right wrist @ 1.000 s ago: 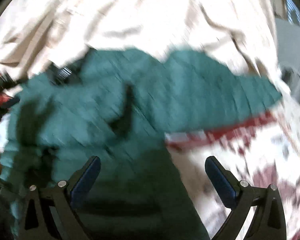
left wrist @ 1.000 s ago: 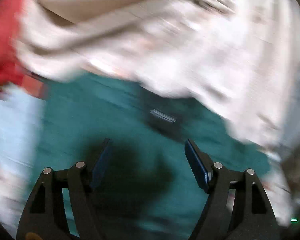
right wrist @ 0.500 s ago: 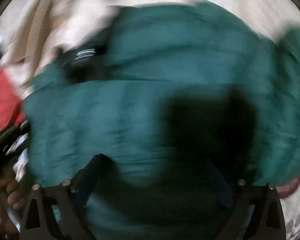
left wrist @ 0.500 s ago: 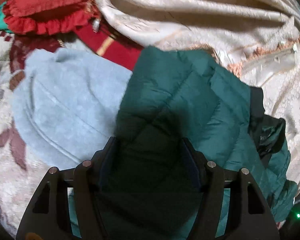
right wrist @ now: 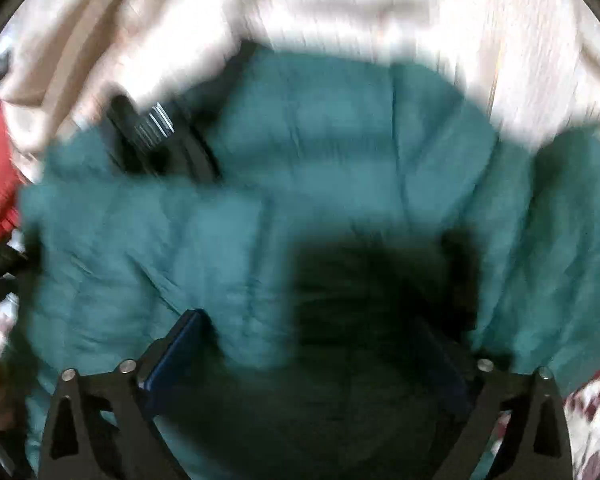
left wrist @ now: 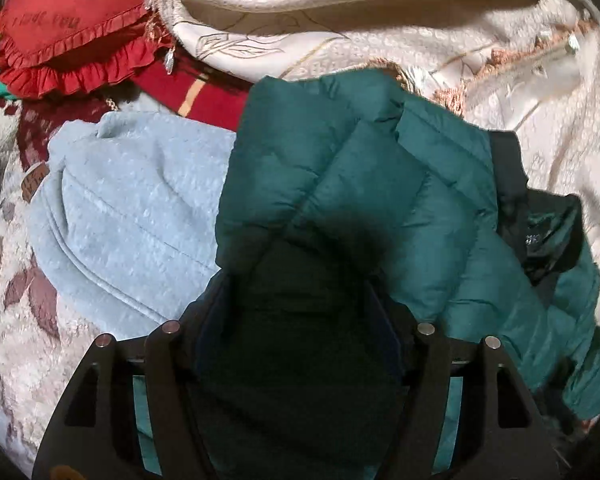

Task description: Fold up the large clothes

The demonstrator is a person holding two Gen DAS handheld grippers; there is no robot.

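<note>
floral bedspread (left wrist: pixel 4 320) under heaped laundry: cream blanket (left wrist: pixel 380 28), red cushion (left wrist: pixel 68 12), blue sweater (left wrist: pixel 132 220). green jacket (left wrist: pixel 340 168) lies bunched beside the sweater, black lining showing; folding looks barely begun. left gripper (left wrist: pixel 296 320) clamps a jacket fold. right gripper (right wrist: pixel 312 356) is opening wide, jacket between its jaws, grip uncertain through blur. a second ago both hung above the jacket, empty.

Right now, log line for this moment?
left tool: gripping quilted teal puffer jacket | right tool: jaws opening, jacket between them
</note>
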